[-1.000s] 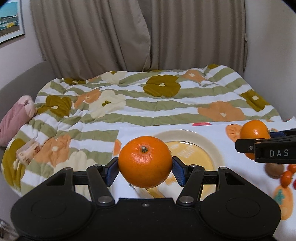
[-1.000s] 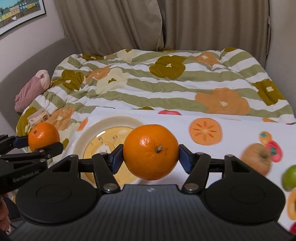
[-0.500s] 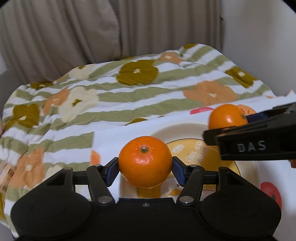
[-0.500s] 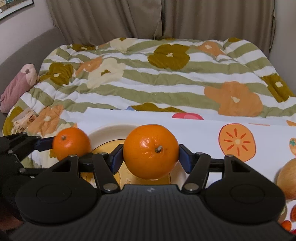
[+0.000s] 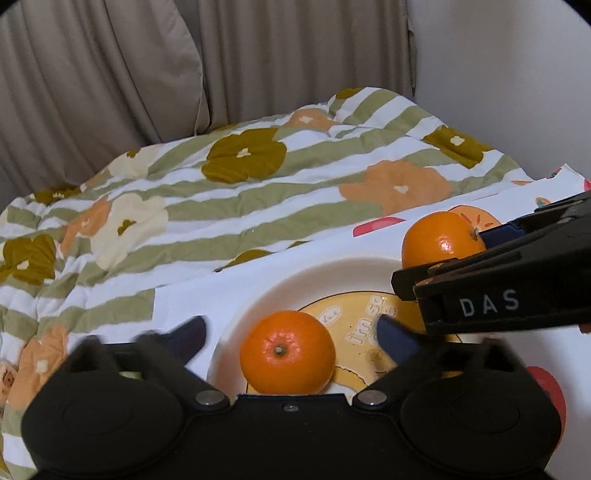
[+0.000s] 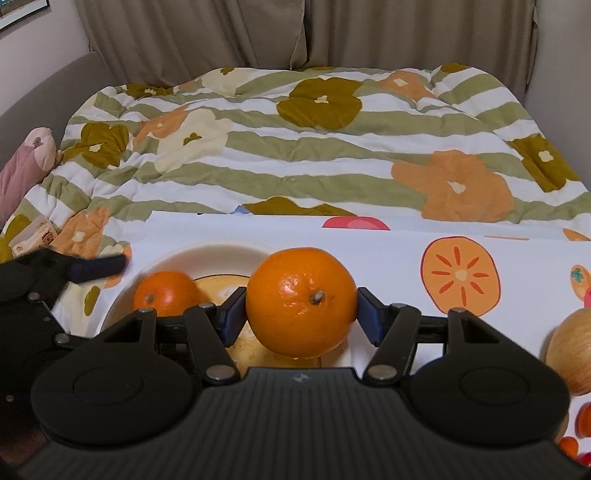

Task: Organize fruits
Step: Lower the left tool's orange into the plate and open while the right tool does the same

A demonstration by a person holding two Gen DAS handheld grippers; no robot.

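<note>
Since a second ago your left gripper (image 5: 291, 334) has let go of its mandarin: the fruit that sat clamped between the blue pads now rests on the cream plate (image 5: 258, 295), and the jaws are opening, blurred with motion, both pads clear of the peel. That left mandarin (image 5: 287, 352) sits stem up near the plate's closest rim, partly on the yellow printed centre, with open gaps on either side between it and your fingers (image 5: 395, 338).

Your right gripper (image 6: 301, 314) is clenched on the second mandarin (image 6: 301, 302); both blue pads press against its sides and the stem points toward the camera. It hangs over the plate's right part. From the right wrist view you cannot tell whether it touches the plate. In the left wrist view that fruit shows past the black arm marked DAS, over the far right rim.

Beside the plate, at the right edge of the right wrist view, an apple (image 6: 569, 354) lies on the white fruit-print cloth (image 6: 406, 236) that carries the plate. Small red-orange fruits (image 6: 570, 445) show at the lower right corner, too cut off to name.

Beyond the cloth spreads a striped floral quilt (image 6: 295, 155). A pink plush toy (image 6: 26, 170) lies at its left edge, and beige curtains (image 6: 258, 33) hang behind.
</note>
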